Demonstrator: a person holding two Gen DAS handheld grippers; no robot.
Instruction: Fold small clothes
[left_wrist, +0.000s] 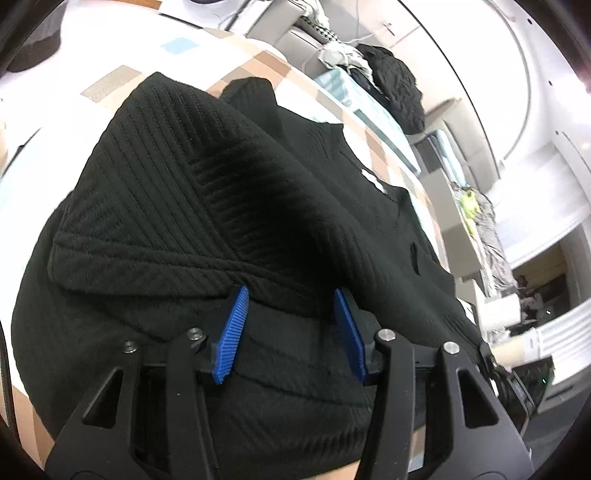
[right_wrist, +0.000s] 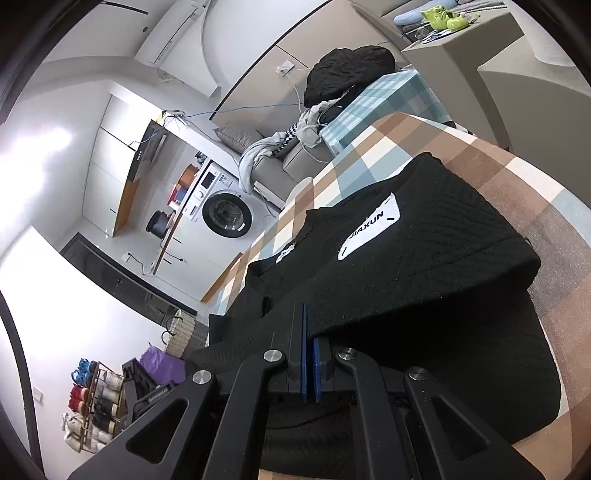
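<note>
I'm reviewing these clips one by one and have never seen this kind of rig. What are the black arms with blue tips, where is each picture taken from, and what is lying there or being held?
There is no robot here: a person holds a pair of hand-held tongs in each hand, and each carries a wide-angle camera looking forward along its two fingers. One picture looks along the left tongs, the other along the right tongs. The blue strips are their ribbed pads.

On a checked cloth lies a black knitted garment, partly folded over, with a white label showing. The left tongs stand open, with a folded edge of the garment just ahead of the pads, not pinched. The right tongs are shut on an edge of the same garment. Behind is an ordinary room with a washing machine.
</note>
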